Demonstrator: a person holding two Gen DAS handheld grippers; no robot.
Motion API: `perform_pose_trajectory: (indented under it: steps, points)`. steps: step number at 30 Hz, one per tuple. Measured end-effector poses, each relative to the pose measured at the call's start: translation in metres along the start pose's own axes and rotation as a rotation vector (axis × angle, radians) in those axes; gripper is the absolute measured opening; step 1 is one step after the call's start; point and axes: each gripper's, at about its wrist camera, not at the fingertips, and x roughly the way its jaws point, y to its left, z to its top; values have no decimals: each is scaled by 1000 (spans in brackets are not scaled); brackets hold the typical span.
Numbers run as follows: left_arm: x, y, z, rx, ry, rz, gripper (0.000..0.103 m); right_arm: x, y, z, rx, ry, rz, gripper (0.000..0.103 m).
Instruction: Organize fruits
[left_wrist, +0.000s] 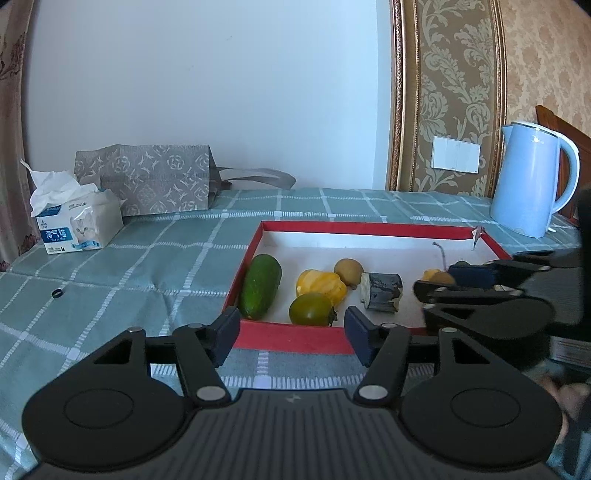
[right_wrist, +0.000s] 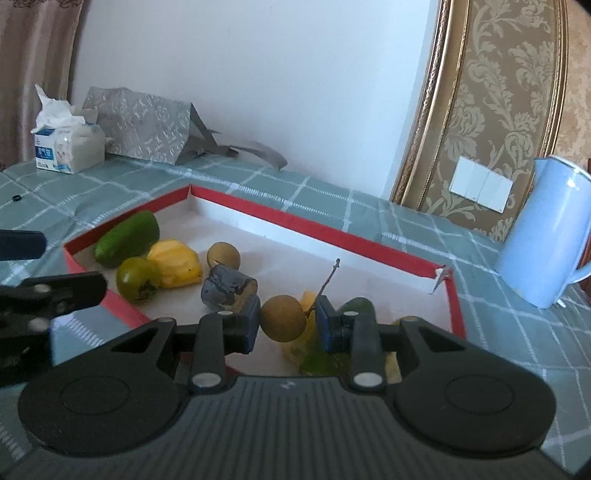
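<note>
Your right gripper (right_wrist: 283, 320) is clamped on a round brown fruit (right_wrist: 283, 318) with a thin stem, above the near right part of the red-rimmed tray (right_wrist: 332, 236). Your left gripper (left_wrist: 291, 328) stands open and empty at the tray's near rim, just before the green tomato (left_wrist: 312, 309). Inside: cucumber (left_wrist: 259, 286) at the left wall, long axis running near to far; yellow fruit (left_wrist: 320, 286), second brown fruit (left_wrist: 347, 270), dark chunk (left_wrist: 382, 291) lying on its side. More yellow and green pieces lie under your right gripper, partly hidden. Kettle (left_wrist: 532, 181) right, tissue box (left_wrist: 79, 225) and bag (left_wrist: 147, 177) far left.
</note>
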Motion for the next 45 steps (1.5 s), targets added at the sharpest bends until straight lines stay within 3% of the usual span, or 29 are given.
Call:
perform_pose_trajectory:
  steps: [12, 14, 16, 18, 26, 28, 36, 39, 45]
  points:
    - [5, -1, 0, -1, 12, 3, 64, 28, 11, 9, -5, -13, -77, 33]
    - [5, -1, 0, -4, 13, 7, 67, 26, 7, 9, 31, -17, -64, 38]
    - [5, 1, 1, -15, 13, 10, 67, 23, 1, 8, 64, -18, -55, 65]
    - [6, 2, 1, -25, 17, 21, 67, 16, -6, 6, 99, -48, -50, 71]
    - [6, 4, 0, -39, 29, 47, 67, -34, -20, -10, 160, -90, -46, 76]
    - [6, 3, 0, -36, 32, 46, 67, -49, -23, -18, 180, -94, -46, 86]
    - [-2, -8, -2, -61, 46, 8, 67, -79, -28, -42, 248, -82, -100, 96]
    - [-7, -15, -3, -57, 35, -4, 77, -80, -29, -49, 270, -58, -97, 97]
    - [-16, -22, -3, -52, -1, 14, 81, -85, -32, -56, 312, -54, -108, 98]
